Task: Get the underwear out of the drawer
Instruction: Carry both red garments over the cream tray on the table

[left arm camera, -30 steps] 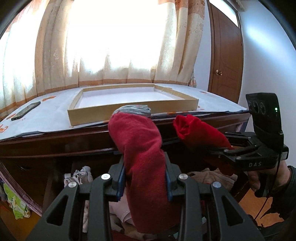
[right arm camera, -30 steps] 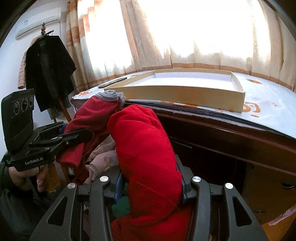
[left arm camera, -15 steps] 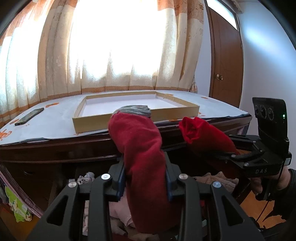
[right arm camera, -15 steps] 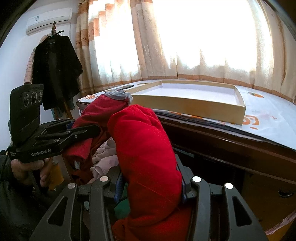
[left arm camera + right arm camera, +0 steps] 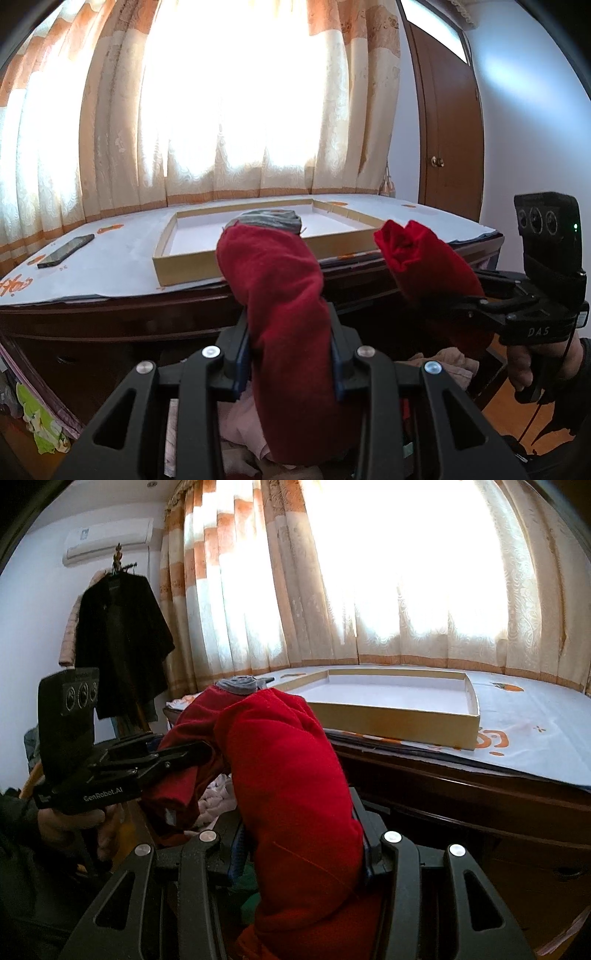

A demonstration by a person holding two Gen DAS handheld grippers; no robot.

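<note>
Red underwear lifted clear of the drawer, heading for the counter.

The counter (image 5: pixel 110 266) stands ahead with a shallow tray (image 5: pixel 192 264) on it, and a phone (image 5: pixel 65 251) off to one side. Below me the drawer (image 5: pixel 236 417) holds pale clothes. My left tongs (image 5: pixel 291 354) are clamped on one bunch of the red underwear (image 5: pixel 284 295), grey waistband up; my right tongs (image 5: pixel 301 843) pinch another red bunch (image 5: pixel 291 760). I cannot tell whether it is one garment. I judge the best way is to raise both hands evenly, keep both grips firm, and clear the counter's edge before moving forward over the tray.
</note>
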